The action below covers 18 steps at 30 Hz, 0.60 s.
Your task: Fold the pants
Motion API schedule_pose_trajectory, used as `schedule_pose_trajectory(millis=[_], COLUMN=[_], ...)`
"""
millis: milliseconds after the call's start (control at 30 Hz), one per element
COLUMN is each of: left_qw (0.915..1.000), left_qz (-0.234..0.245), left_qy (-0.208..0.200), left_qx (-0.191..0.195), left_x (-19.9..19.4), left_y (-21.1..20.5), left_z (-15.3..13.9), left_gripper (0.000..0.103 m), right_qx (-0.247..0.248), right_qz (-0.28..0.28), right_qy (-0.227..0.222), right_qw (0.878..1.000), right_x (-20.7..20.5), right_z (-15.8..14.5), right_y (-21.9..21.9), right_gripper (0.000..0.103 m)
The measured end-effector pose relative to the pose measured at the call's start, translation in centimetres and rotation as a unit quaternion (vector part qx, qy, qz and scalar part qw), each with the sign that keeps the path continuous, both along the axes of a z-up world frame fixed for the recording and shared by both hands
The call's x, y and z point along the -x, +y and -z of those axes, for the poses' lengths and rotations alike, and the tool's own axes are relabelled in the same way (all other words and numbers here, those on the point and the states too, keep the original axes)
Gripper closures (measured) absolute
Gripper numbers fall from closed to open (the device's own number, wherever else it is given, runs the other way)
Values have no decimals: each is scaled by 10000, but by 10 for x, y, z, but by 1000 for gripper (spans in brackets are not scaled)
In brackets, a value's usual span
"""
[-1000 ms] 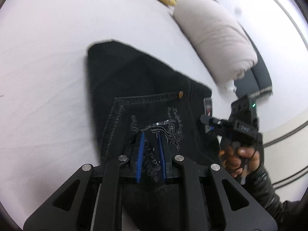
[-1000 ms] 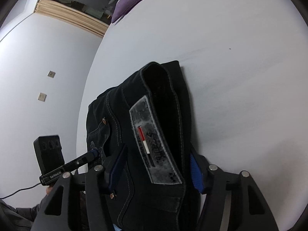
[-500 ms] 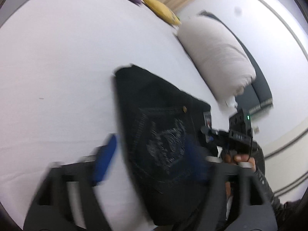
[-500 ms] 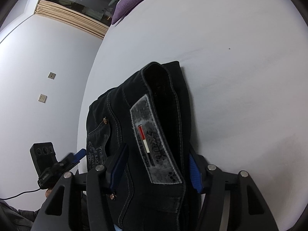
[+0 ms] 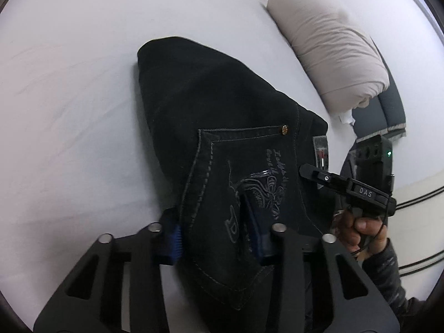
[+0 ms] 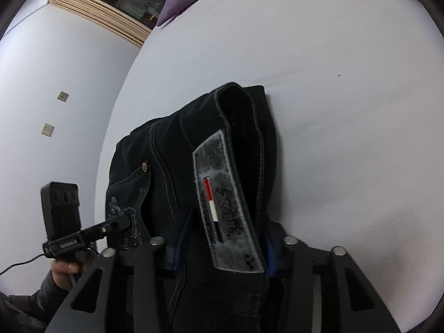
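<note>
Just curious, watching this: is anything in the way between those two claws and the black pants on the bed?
Nothing visible. The black pants already sit between the pads of the left claw and the right claw, both of which have just been closing on the fabric. The white bed around them is bare.

Both jaws have just been closing: left gripper [image 5: 219,238] and right gripper [image 6: 222,247] clamp dark cloth, angled downward.

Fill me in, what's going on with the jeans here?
A person with a handheld gripper in each hand is folding black jeans on a white bed. The left gripper has just closed on the embroidered back pocket; the right gripper has just tightened on the waistband by the grey label.
</note>
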<state>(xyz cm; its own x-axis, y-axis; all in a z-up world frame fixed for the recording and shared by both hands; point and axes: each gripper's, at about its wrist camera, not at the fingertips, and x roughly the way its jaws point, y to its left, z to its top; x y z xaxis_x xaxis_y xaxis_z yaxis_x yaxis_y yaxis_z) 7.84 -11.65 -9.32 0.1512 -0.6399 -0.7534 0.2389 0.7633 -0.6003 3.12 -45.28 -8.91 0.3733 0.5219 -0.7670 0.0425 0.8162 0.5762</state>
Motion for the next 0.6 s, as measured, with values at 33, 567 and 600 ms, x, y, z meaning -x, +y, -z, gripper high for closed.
schedule_pose_trajectory(millis=[33,567,600], left_qw=[10000,9887,9880], left_qz=[28,-234,-248], left_qy=[-56,-1388,-1401], left_qx=[-19,-521,-602], left_x=[1,-109,-124], left_y=[-2,76,82], left_z=[-1,-104,-104], left_gripper=[78,85,84], right_qx=[141,-119,-134], right_qz=[-21,-486,-515], right_qy=[-29,-988,-1002], right_qw=[9999,9939,9935], right_x=[1,-99,-114], right_z=[-3,-89,-89], right_y=[4,83,89], right_gripper=[70,85,85])
